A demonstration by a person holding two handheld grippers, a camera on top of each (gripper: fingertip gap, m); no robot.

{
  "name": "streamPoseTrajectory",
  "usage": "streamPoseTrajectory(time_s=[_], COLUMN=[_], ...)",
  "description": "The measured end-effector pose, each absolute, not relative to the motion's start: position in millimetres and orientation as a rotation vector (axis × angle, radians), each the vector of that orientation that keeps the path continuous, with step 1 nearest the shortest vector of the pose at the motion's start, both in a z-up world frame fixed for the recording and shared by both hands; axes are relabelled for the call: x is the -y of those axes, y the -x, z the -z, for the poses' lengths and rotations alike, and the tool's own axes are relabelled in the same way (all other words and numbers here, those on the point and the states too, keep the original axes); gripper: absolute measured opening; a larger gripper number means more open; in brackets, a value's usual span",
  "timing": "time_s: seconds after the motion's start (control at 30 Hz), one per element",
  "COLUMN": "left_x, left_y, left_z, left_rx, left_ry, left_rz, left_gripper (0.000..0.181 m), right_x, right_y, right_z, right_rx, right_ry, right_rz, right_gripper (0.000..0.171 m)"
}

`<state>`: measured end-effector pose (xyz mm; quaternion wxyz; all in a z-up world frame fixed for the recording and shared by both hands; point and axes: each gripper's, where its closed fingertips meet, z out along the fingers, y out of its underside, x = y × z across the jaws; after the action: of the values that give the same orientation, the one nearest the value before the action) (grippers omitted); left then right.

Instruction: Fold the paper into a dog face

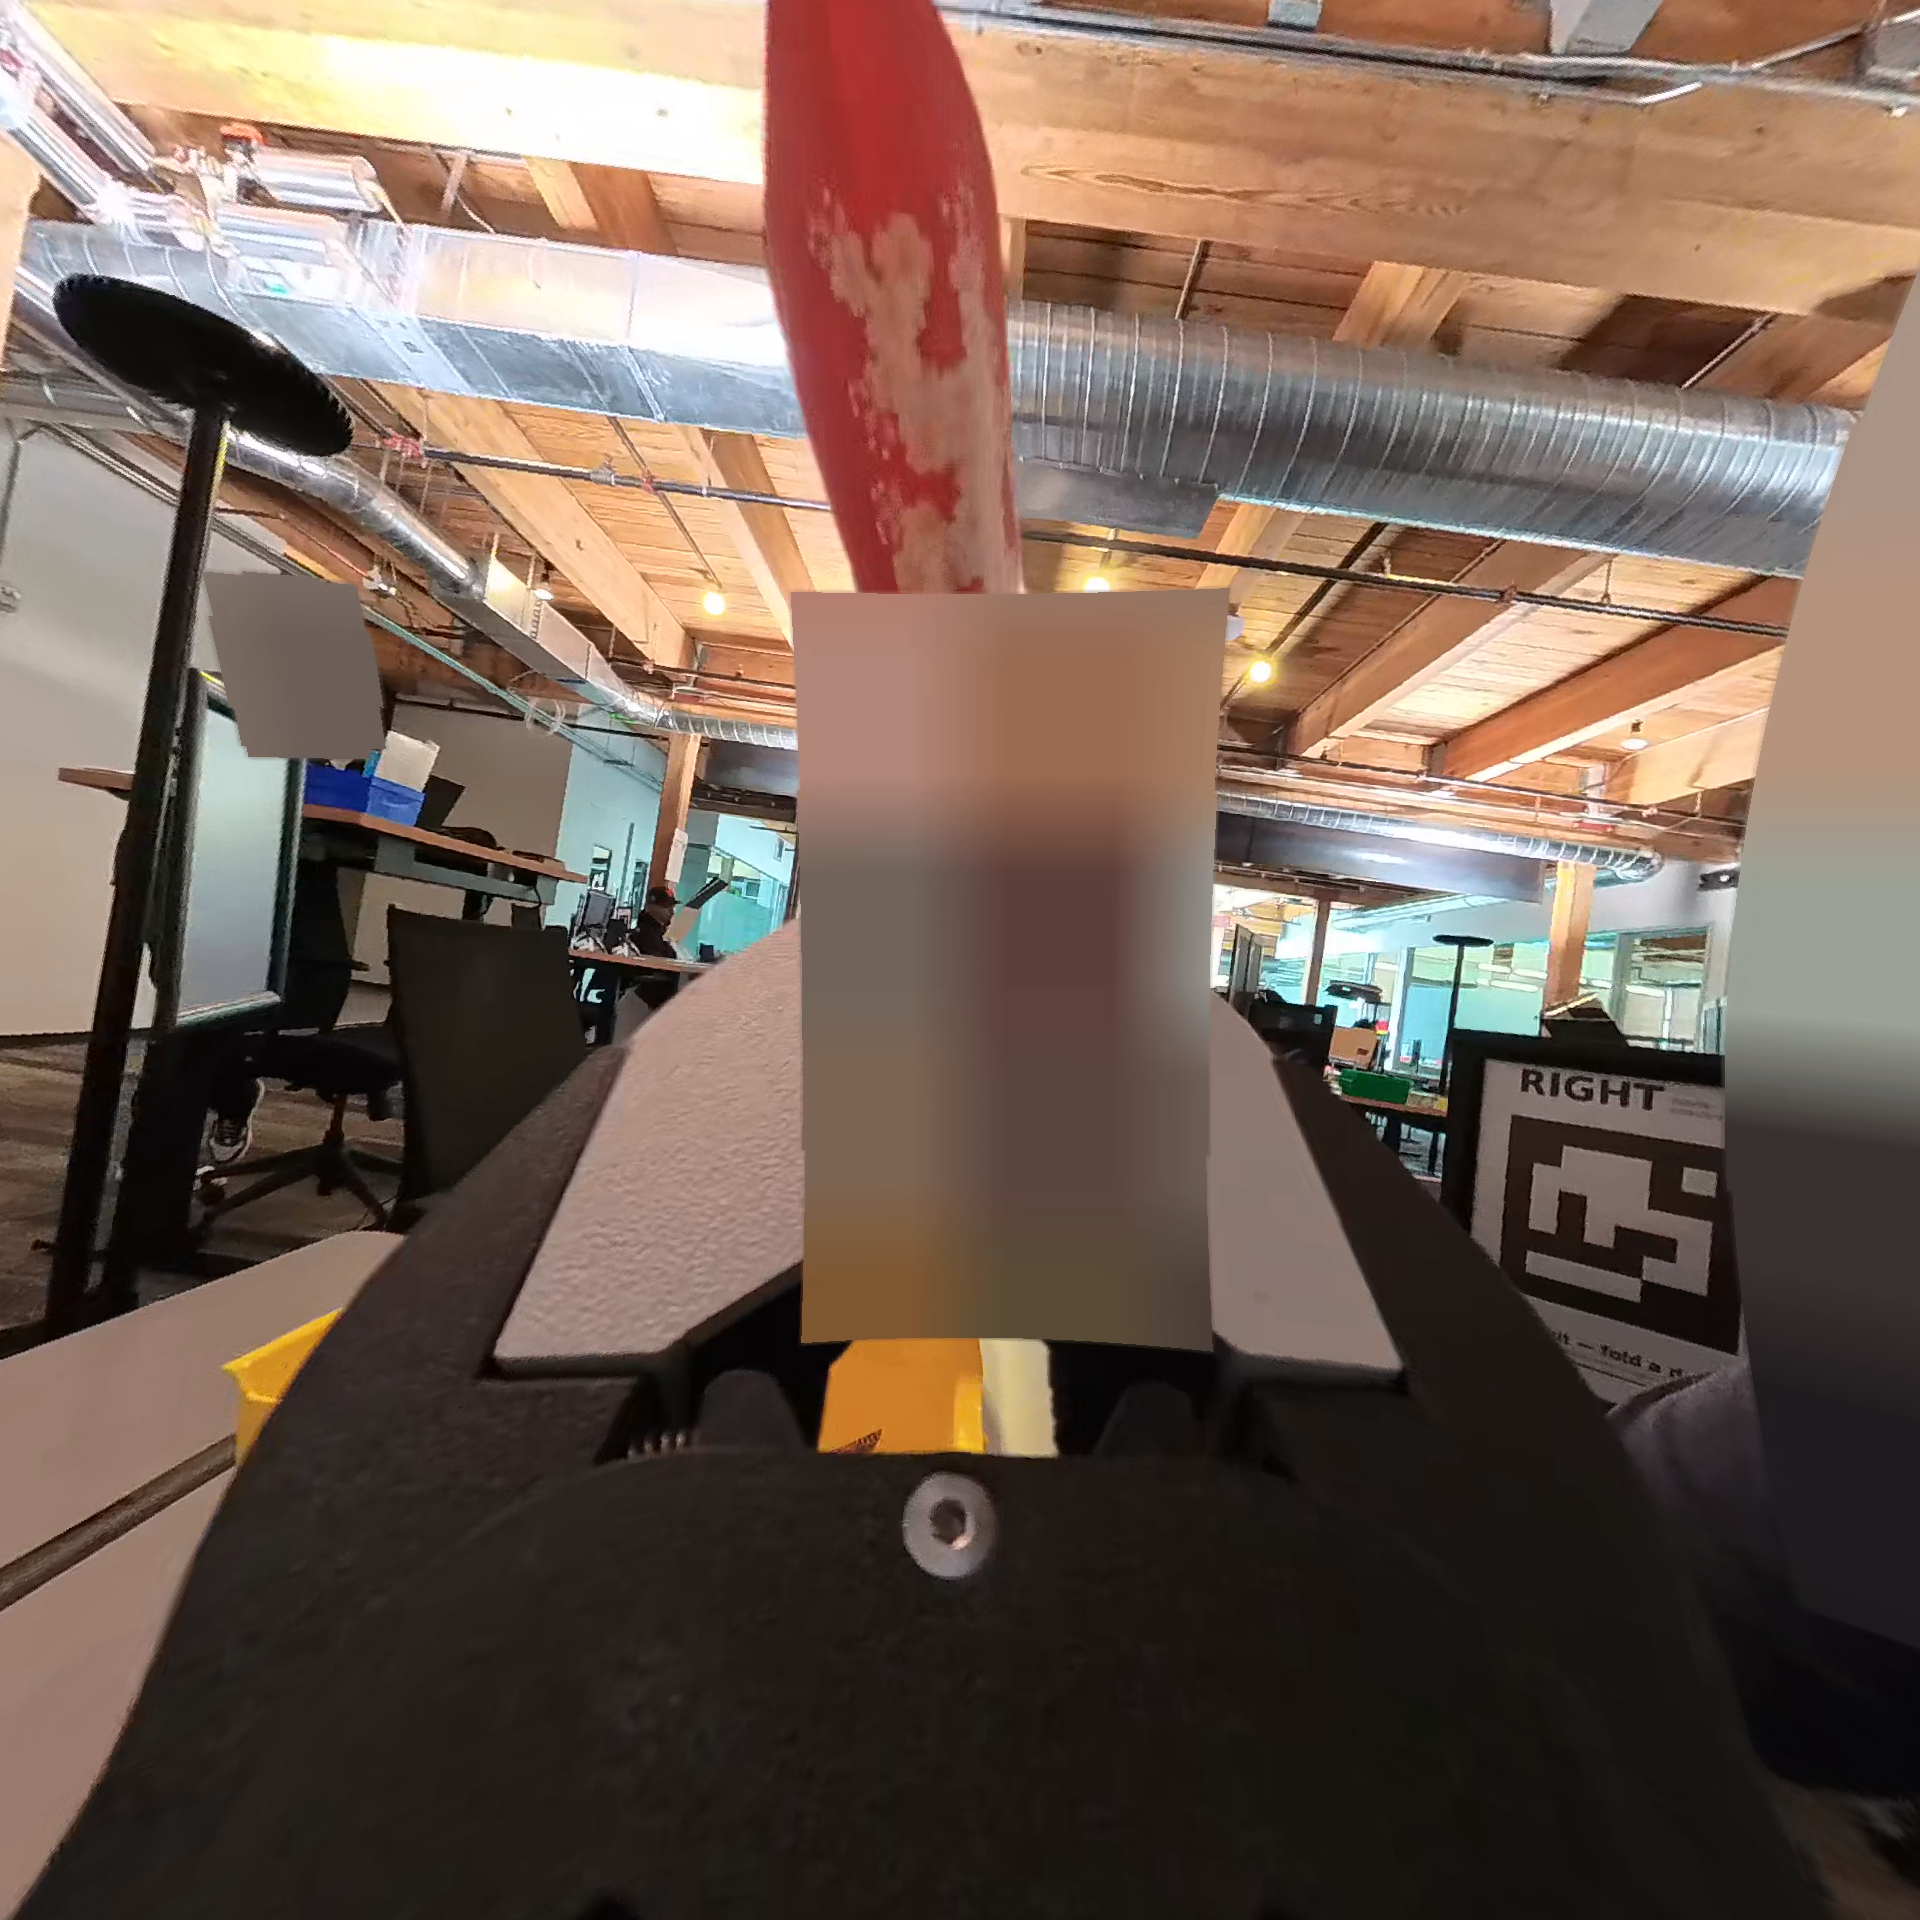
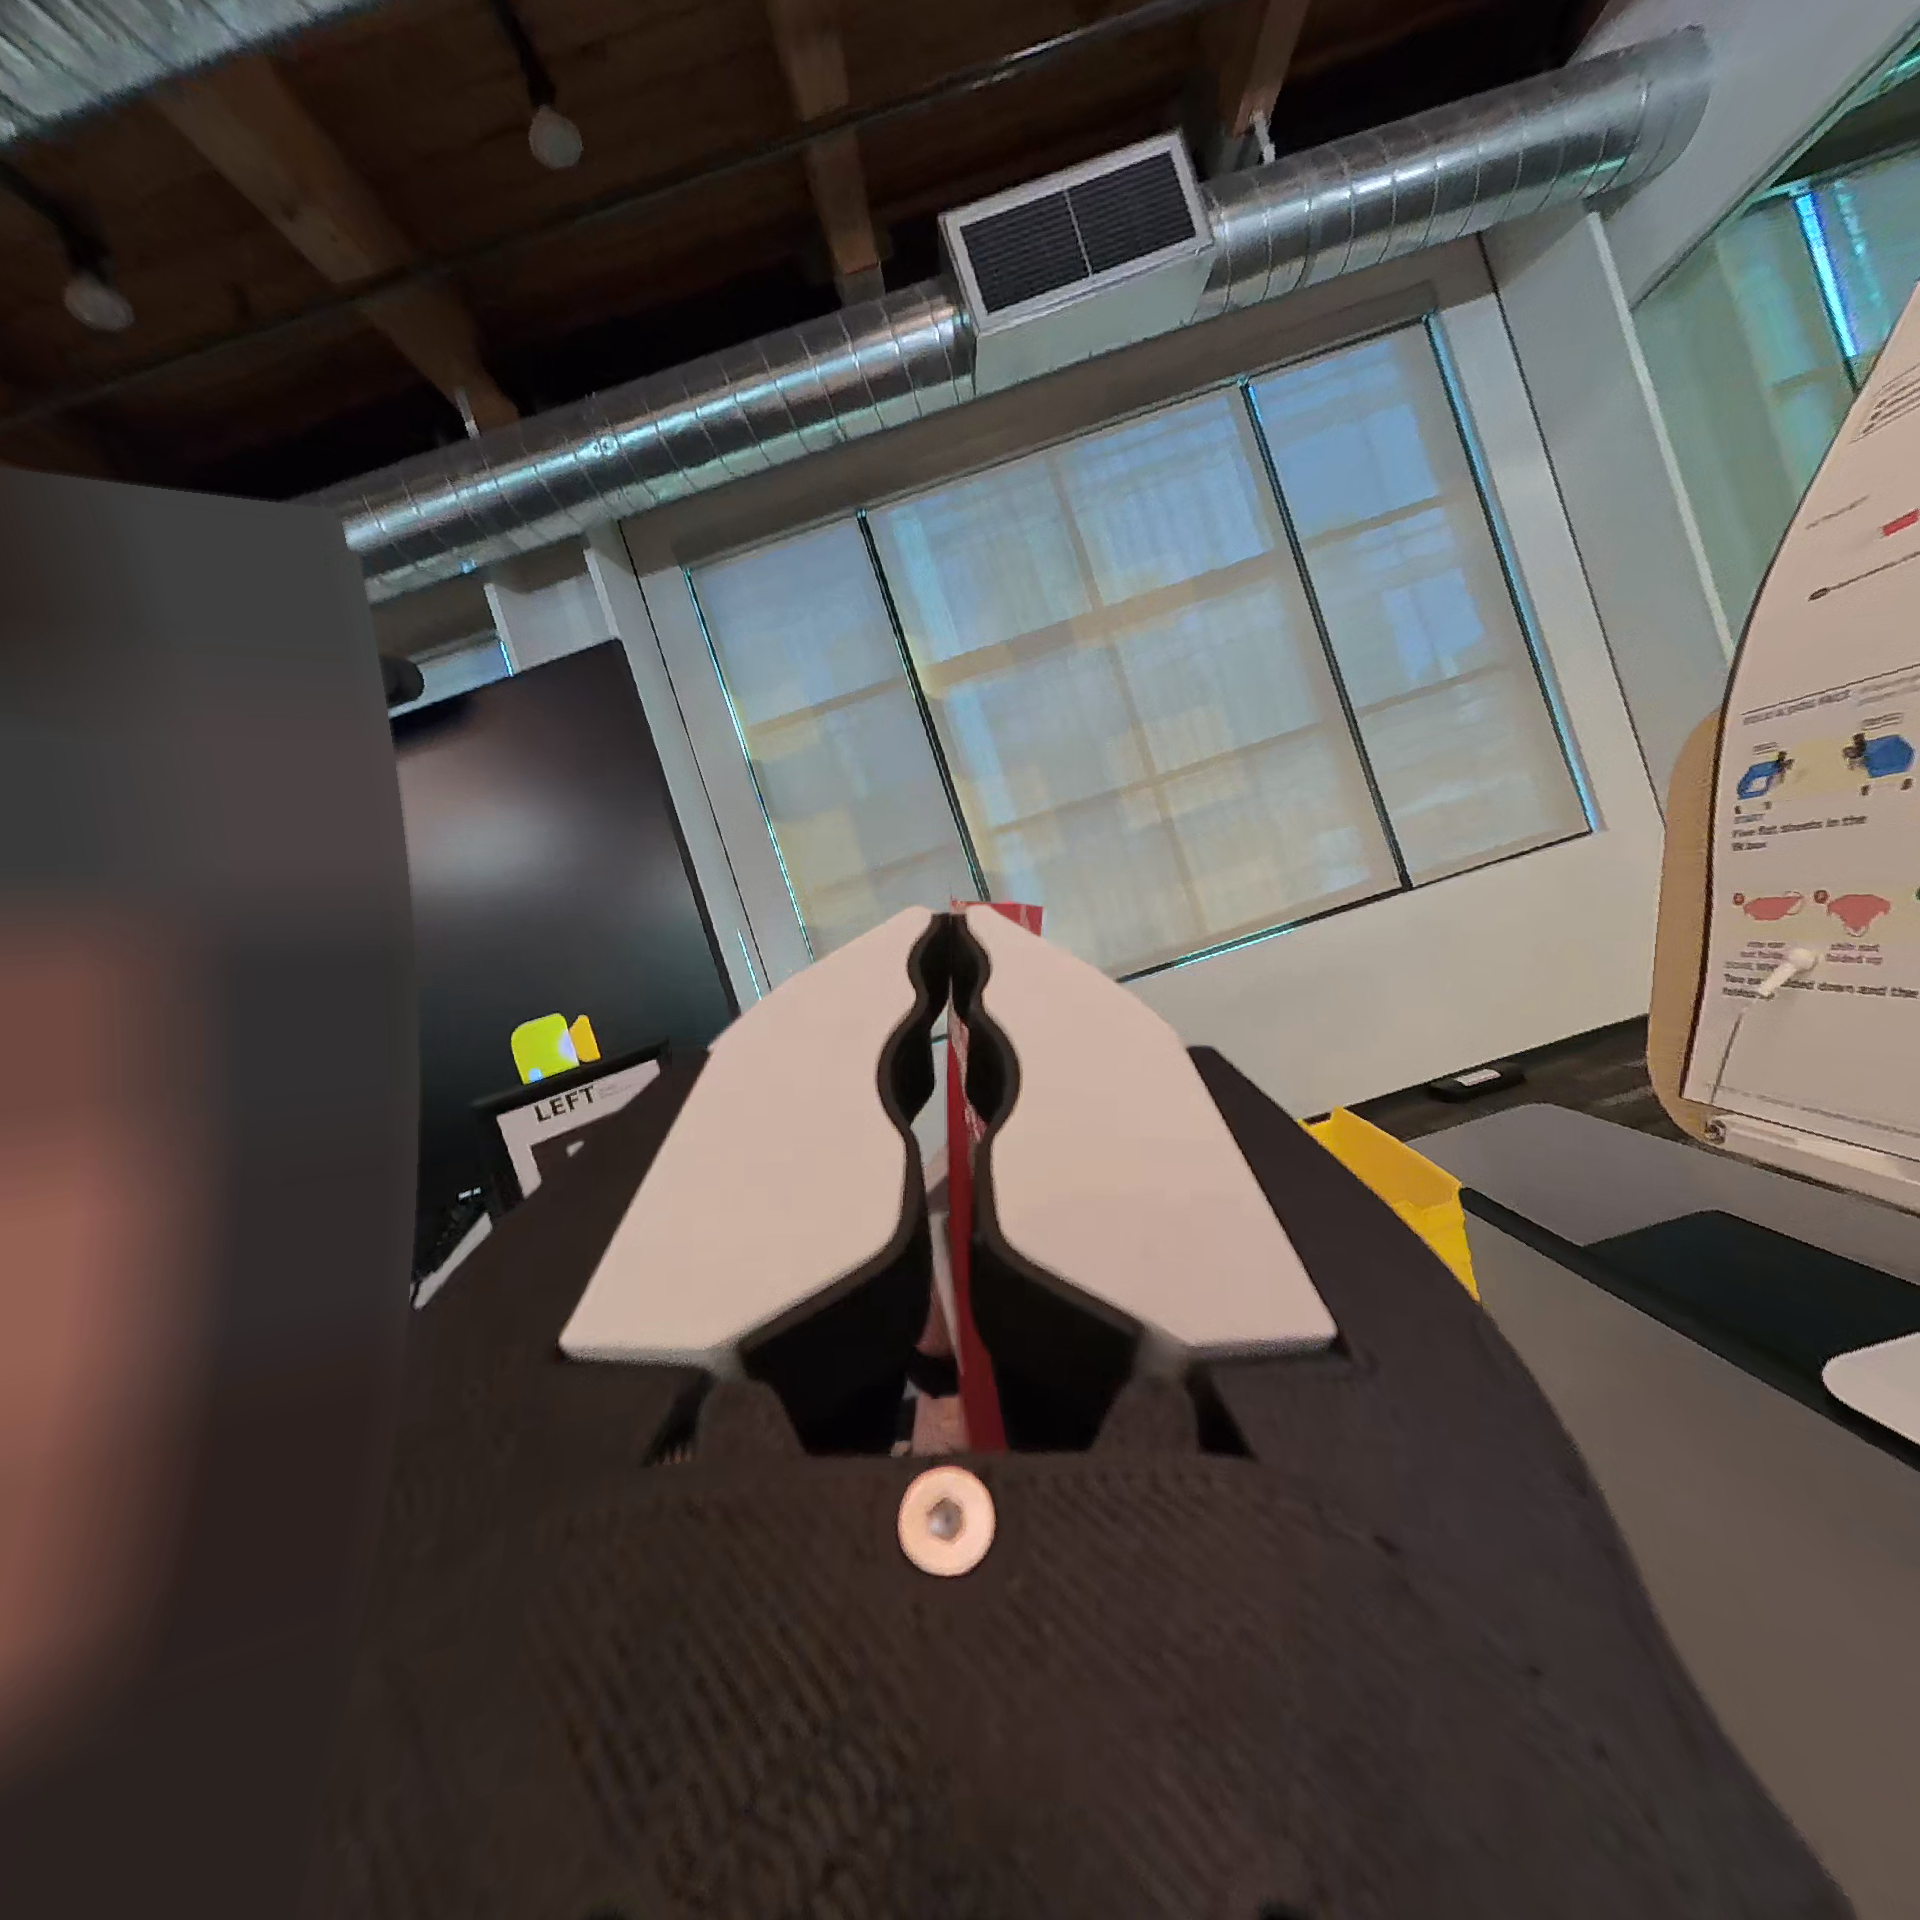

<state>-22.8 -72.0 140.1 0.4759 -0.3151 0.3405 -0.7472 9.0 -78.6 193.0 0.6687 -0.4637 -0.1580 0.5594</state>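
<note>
While the right tongs (image 2: 951, 925) pinch the red paper (image 2: 971, 1226) edge-on aloft and the left tongs (image 1: 1003, 987), tips masked, probably clamp it too, pressing firmly should sharpen the crease.

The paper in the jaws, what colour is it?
Red, with pale whitish blotches; the paper shows best in the left wrist view.

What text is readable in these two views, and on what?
I won't quote writing; here is what bears it:
Code card, left wrist view: bold heading, small print below, legible.
Black-edged card, right wrist view: bold heading, legible.
Instruction sheet on cardboard: picture captions, mostly blurred.
</note>
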Motion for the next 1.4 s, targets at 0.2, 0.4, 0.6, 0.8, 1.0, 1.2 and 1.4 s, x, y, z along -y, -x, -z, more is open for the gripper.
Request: streamPoseTrajectory(time_s=[0.2,0.4,0.6,0.8,1.0,1.2,1.4], left_x=[73.5,72.9,71.0,63.1,59.9,57.2,54.0], left_y=[29.2,34.5,38.3,54.5,65.8,72.5,82.9], left_z=[-142.7,-148.2,-150.1,-160.8,-169.1,-172.7,-179.0], left_rx=[-0.832,-0.798,-0.813,-0.733,-0.670,-0.660,-0.652], left_ry=[0.747,0.711,0.706,0.653,0.611,0.593,0.563], left_rz=[1.836,1.876,1.845,1.842,1.838,1.871,1.882], left_gripper=[0.000,0.014,0.000,0.000,0.008,0.000,0.000], right_x=[77.7,78.4,80.2,83.1,87.7,88.9,89.2], right_y=[-8.3,-9.6,-10.1,-4.4,0.3,4.5,4.6], right_z=[-192.0,-192.1,-192.8,-191.9,-193.7,-192.7,-192.5], right_rx=[0.378,0.381,0.396,0.440,0.472,0.492,0.494], right_ry=[1.052,1.052,1.053,1.058,1.036,1.048,1.058], right_rz=[-1.199,-1.215,-1.214,-1.205,-1.216,-1.207,-1.205], right_gripper=[0.001,0.001,0.001,0.001,0.001,0.001,0.001])
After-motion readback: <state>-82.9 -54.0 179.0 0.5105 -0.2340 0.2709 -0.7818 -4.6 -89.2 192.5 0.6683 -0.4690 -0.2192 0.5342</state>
